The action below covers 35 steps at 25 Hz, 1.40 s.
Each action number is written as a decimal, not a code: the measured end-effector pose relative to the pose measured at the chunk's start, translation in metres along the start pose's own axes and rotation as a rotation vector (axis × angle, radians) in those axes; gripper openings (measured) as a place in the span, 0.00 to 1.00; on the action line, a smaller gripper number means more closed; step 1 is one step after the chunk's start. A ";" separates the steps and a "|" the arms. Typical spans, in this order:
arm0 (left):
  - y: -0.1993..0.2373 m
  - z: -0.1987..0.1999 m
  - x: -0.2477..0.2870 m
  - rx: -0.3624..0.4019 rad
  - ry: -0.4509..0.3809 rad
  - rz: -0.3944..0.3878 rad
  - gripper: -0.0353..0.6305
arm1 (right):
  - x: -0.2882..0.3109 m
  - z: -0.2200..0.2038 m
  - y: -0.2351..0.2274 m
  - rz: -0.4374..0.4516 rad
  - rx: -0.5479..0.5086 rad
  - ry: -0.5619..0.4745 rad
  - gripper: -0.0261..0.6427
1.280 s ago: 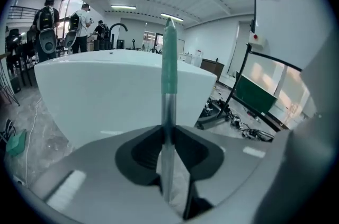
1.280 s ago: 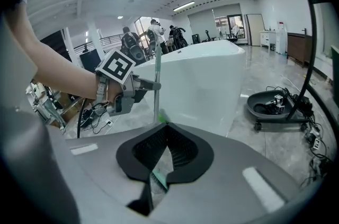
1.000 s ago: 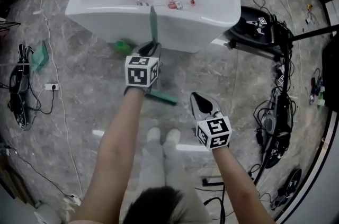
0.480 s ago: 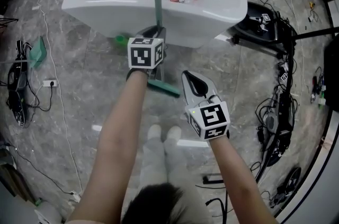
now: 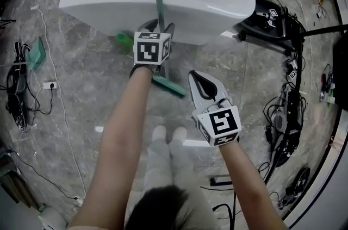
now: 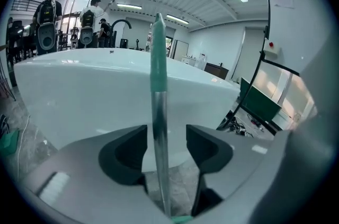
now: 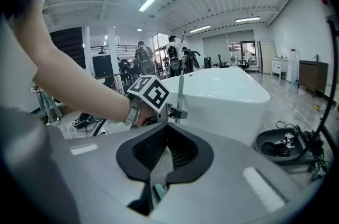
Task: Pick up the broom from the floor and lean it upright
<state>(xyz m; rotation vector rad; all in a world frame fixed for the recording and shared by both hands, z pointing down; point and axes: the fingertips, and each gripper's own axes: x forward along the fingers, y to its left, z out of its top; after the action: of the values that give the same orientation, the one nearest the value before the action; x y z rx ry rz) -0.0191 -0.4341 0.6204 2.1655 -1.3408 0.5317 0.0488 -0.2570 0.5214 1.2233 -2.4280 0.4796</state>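
The left gripper's [image 6: 165, 139] jaws are opening: the pads stand clear on either side of the silver-shafted, green-gripped broom [image 5: 158, 1], which runs between them ungrasped. The right gripper's [image 5: 194, 78] jaws are clenched tip to tip on nothing, near the broom's head. The left gripper's marker cube hides the lower shaft and part of the green head. The broom stands almost vertical, grip end up against the near rim of the white bathtub [image 5: 217, 11], head down on the grey marble floor [image 5: 81, 60].
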 end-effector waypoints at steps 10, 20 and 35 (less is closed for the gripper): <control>-0.004 0.009 -0.034 0.003 0.004 -0.016 0.45 | -0.006 0.037 0.013 0.000 -0.036 -0.048 0.04; -0.058 0.061 -0.137 0.003 -0.132 -0.074 0.31 | -0.047 0.107 0.047 0.024 -0.083 -0.128 0.04; -0.155 0.148 -0.303 0.115 -0.401 -0.184 0.05 | -0.148 0.217 0.078 0.051 -0.106 -0.294 0.04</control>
<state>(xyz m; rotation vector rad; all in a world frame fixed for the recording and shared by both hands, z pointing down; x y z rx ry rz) -0.0022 -0.2602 0.2931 2.5549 -1.3126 0.1054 0.0279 -0.2105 0.2522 1.2643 -2.6952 0.1911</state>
